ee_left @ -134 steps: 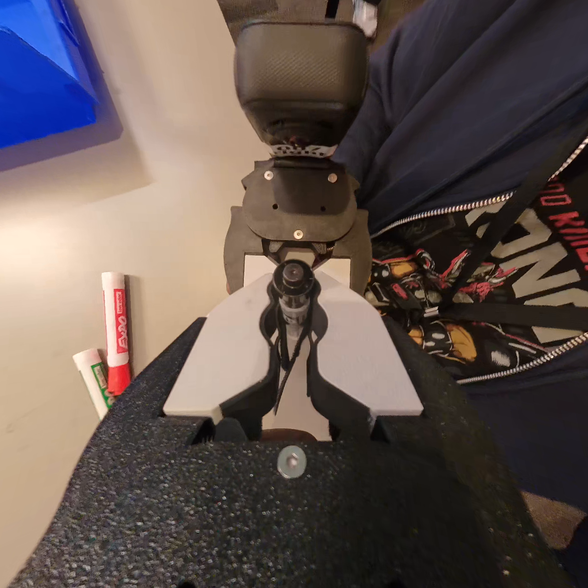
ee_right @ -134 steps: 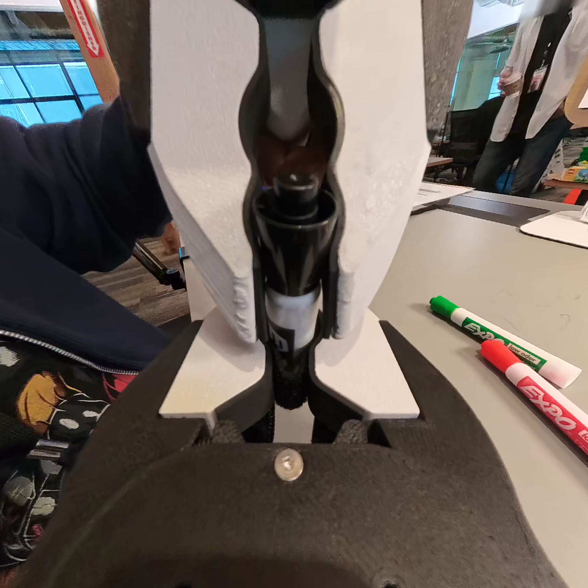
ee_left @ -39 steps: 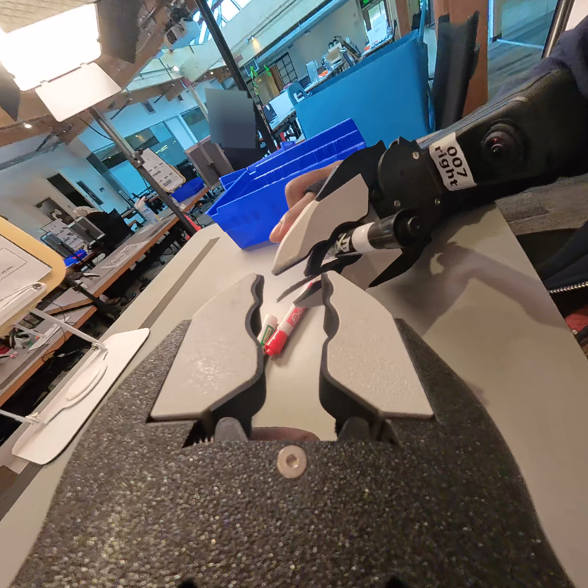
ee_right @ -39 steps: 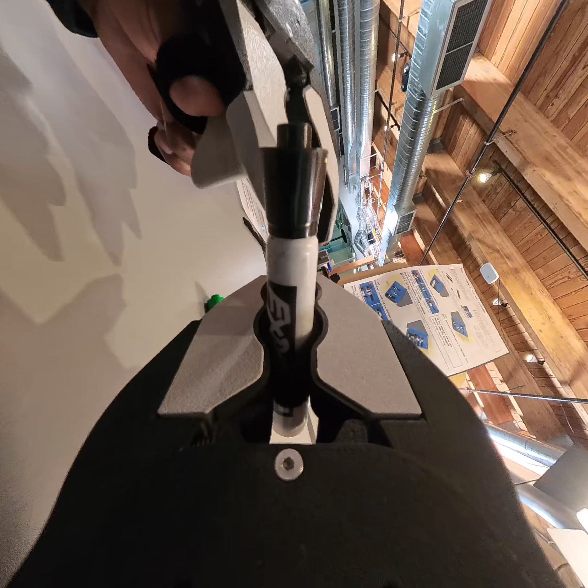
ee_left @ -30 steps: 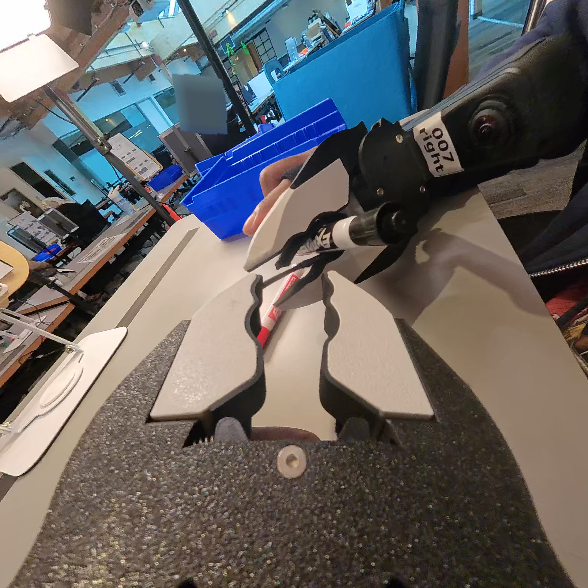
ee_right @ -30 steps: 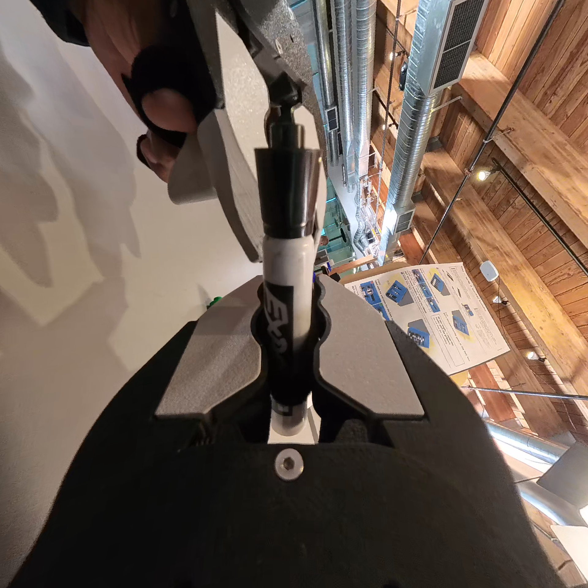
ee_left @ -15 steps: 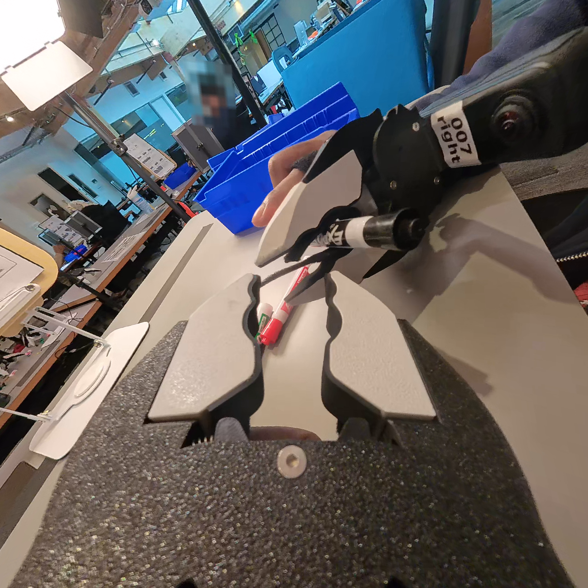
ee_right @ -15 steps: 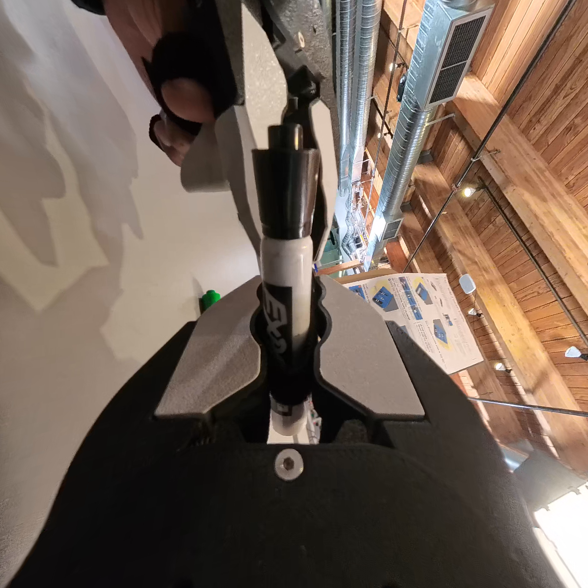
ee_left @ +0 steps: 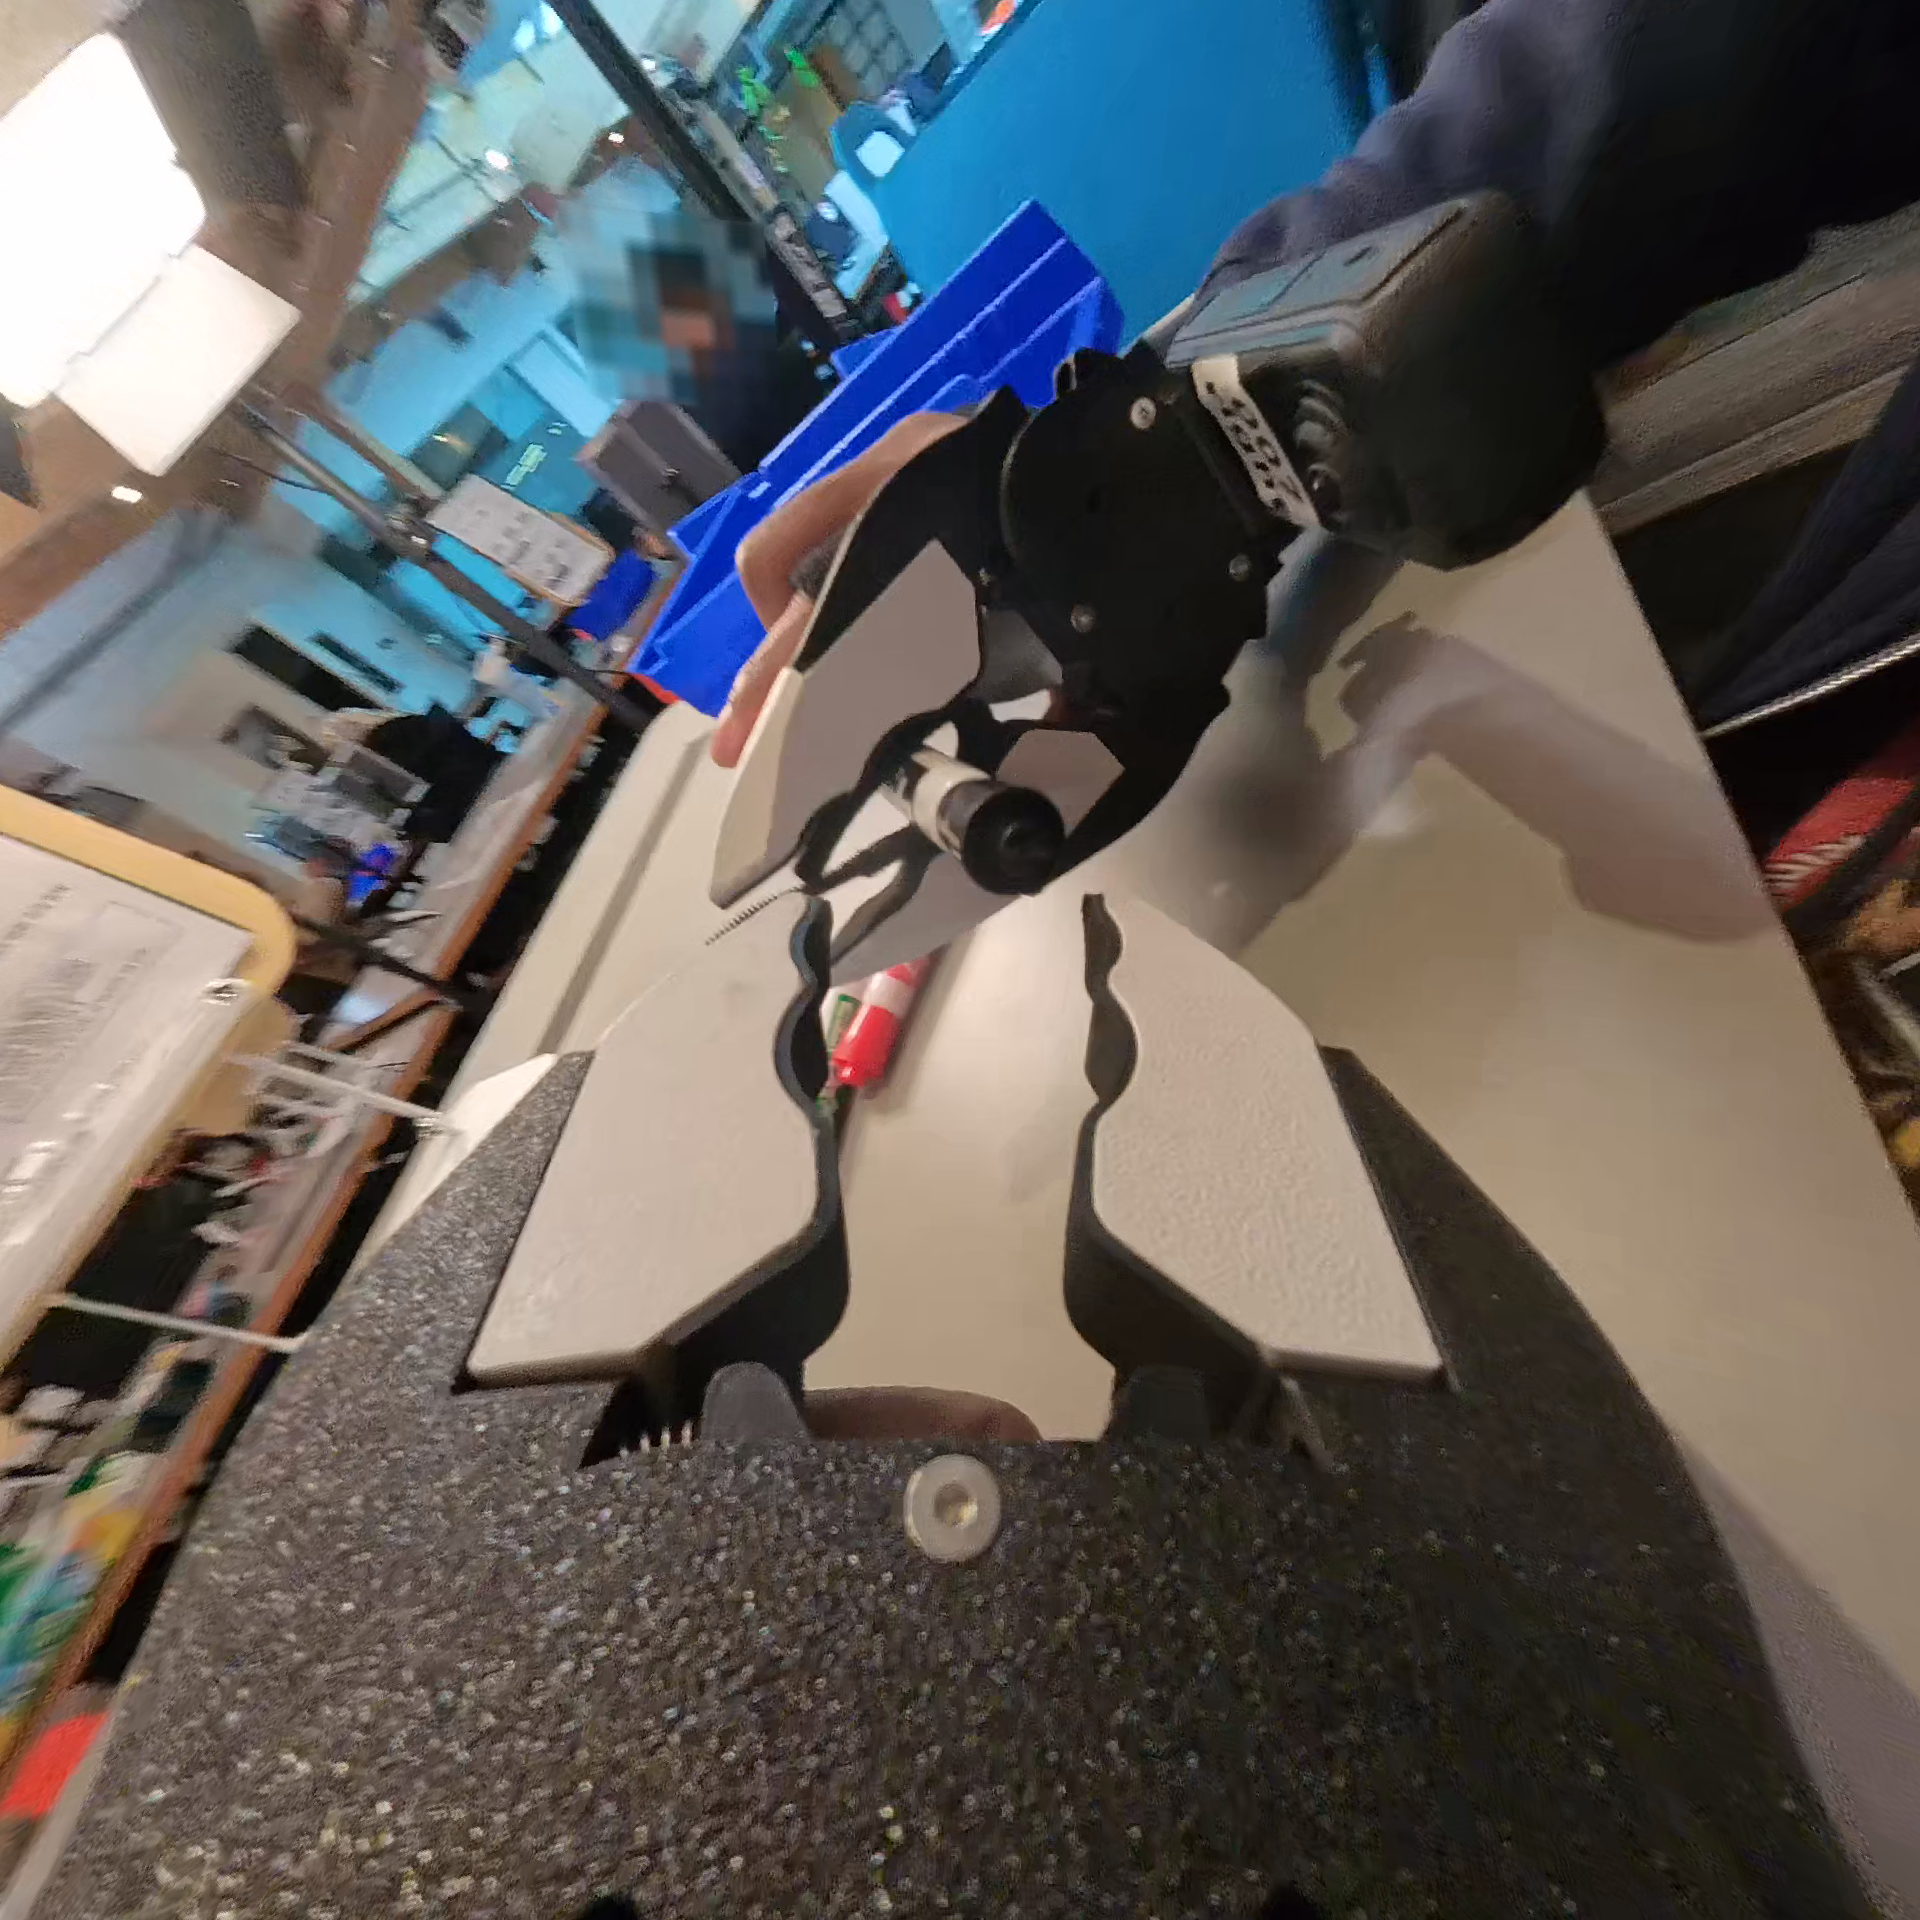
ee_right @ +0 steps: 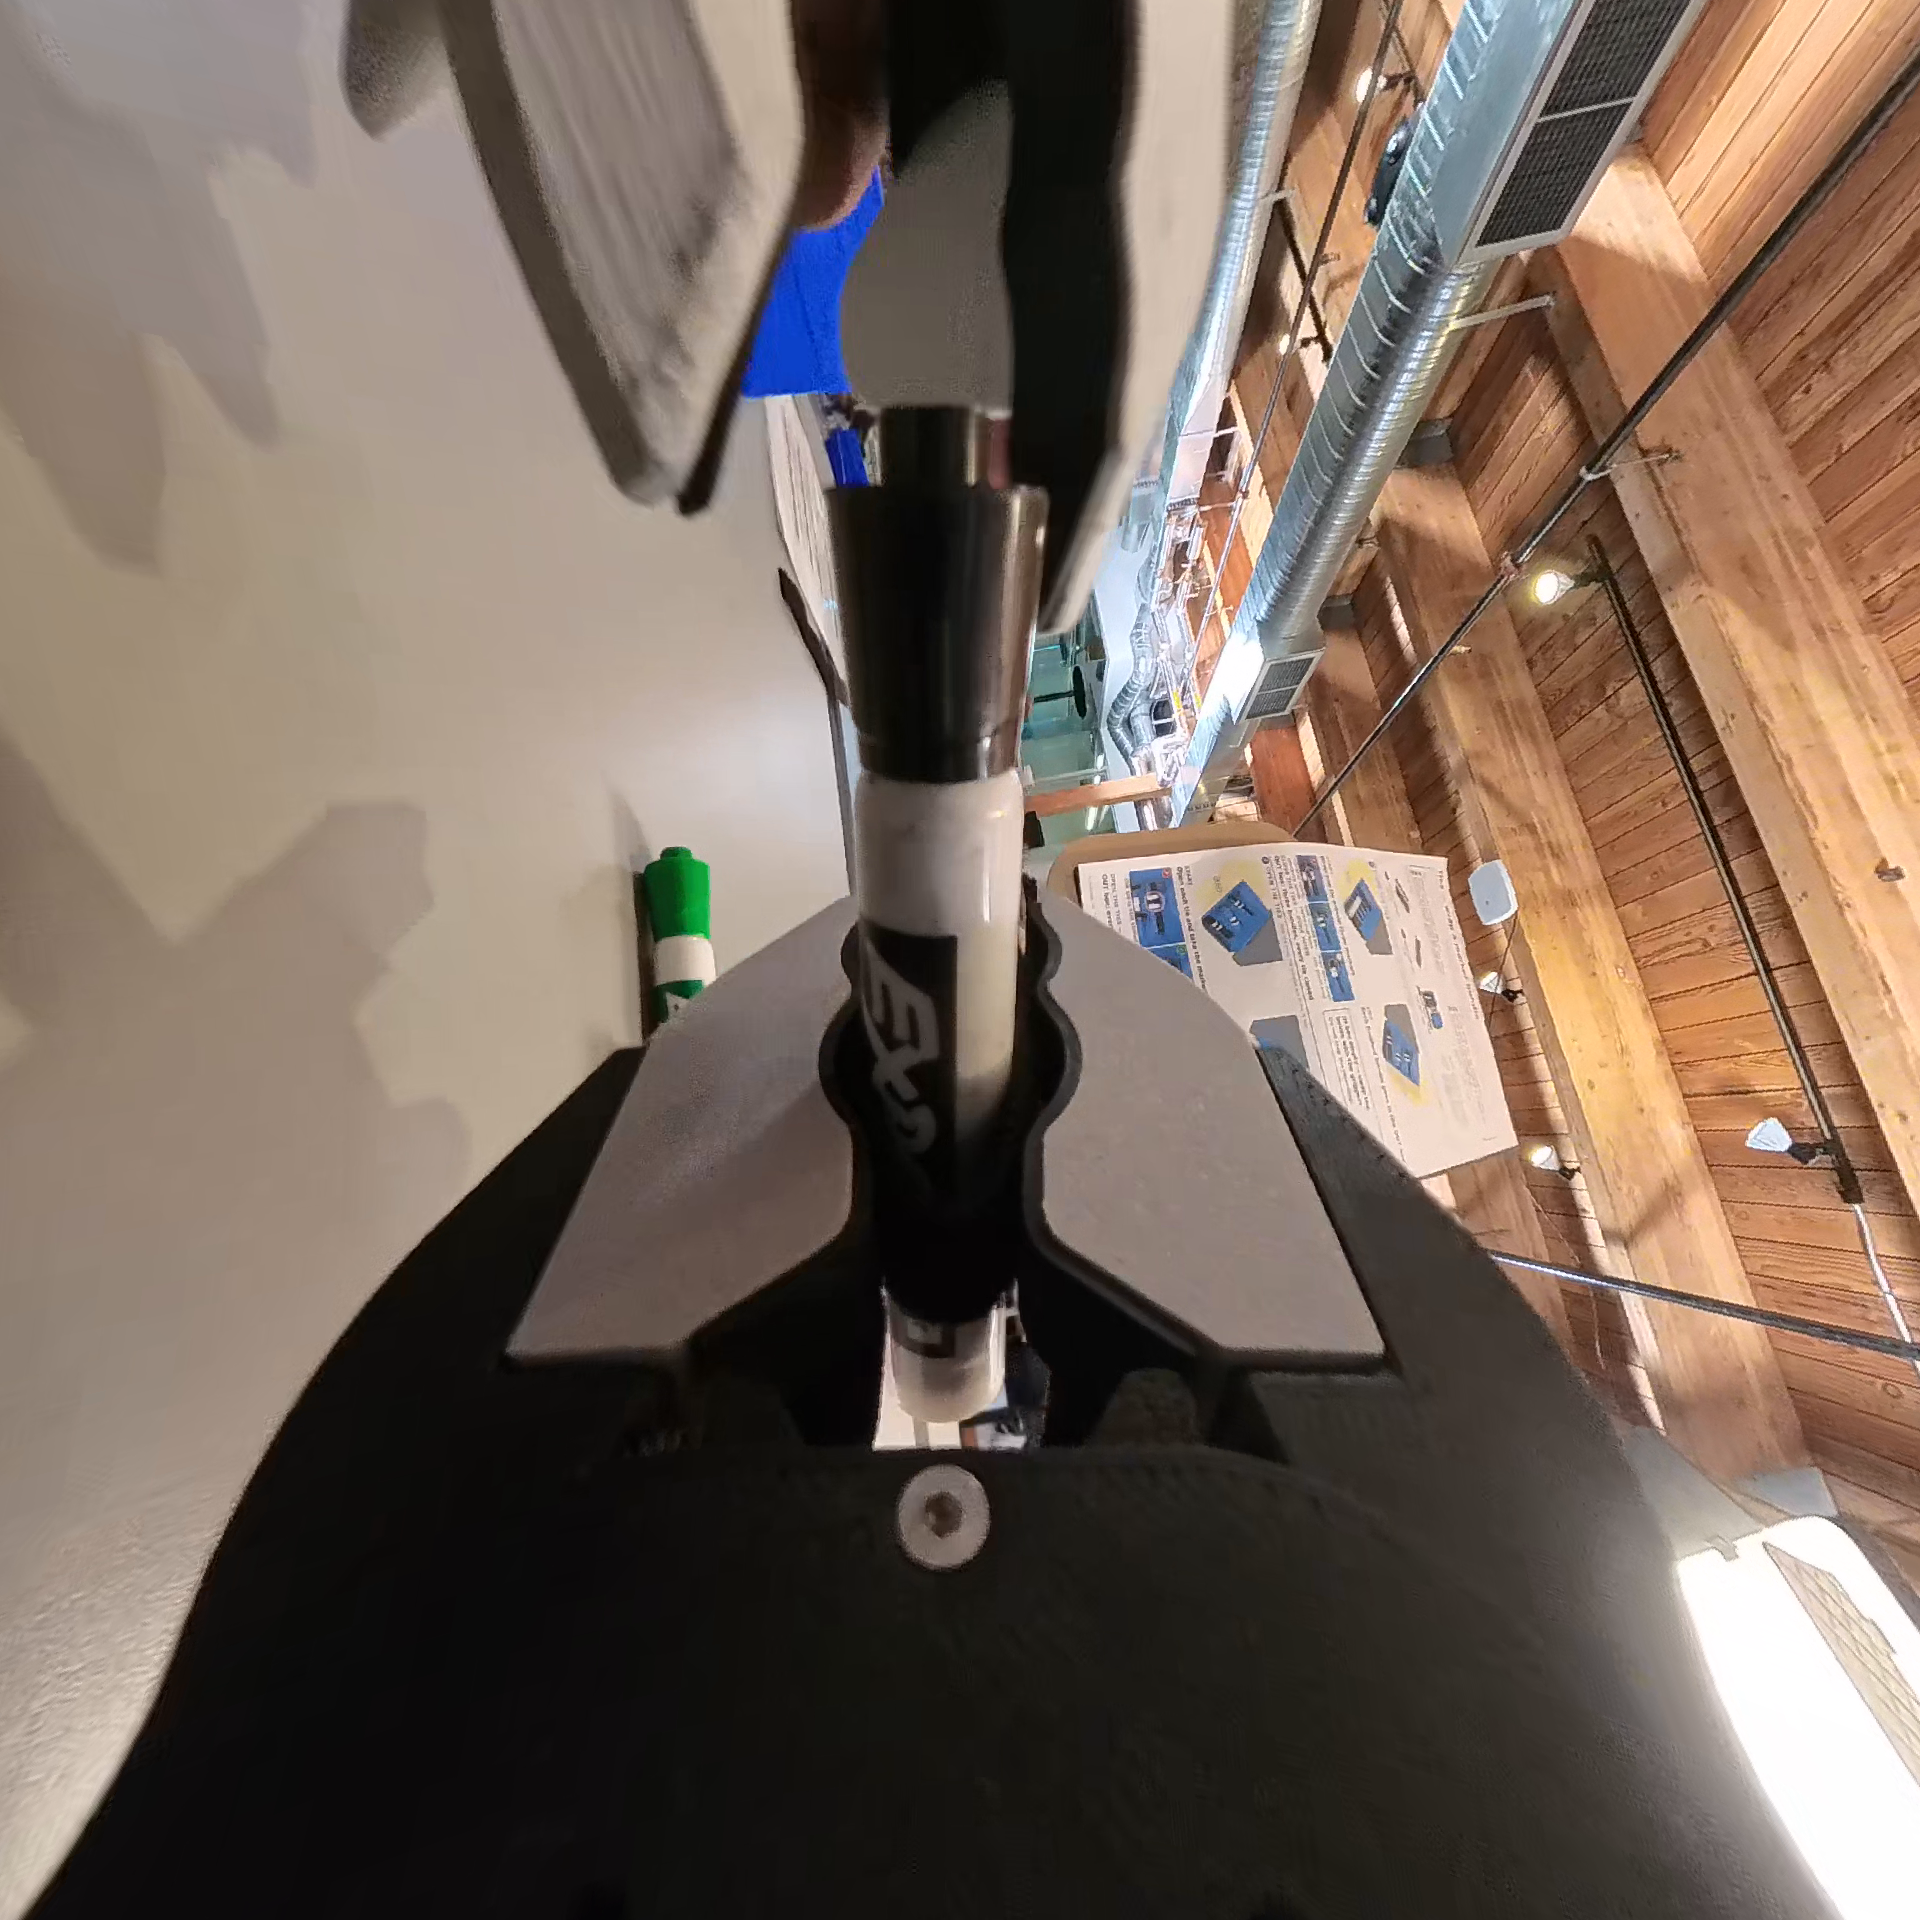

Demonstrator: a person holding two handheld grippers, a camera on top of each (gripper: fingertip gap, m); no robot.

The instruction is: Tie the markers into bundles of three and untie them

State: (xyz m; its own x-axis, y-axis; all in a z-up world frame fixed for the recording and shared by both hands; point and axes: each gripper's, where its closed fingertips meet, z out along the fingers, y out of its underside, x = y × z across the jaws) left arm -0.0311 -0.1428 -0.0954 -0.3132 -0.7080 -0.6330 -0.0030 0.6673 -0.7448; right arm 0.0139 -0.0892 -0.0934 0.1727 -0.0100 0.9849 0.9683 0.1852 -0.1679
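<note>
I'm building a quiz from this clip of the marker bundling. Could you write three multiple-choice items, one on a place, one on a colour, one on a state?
1. Where does the red marker lie?
A. in the blue bin
B. on the table, beside the green marker
C. in the left tongs

2. What colour is the cap of the marker in the right tongs?
A. black
B. green
C. red

3. How do the left tongs stand?
A. shut on a marker
B. shut on a strap
C. open, with nothing between them

Answers: 1 B, it rests on the grey table next to the green marker; 2 A, the black marker has a black cap; 3 C, bare table shows between the fingers.
</note>
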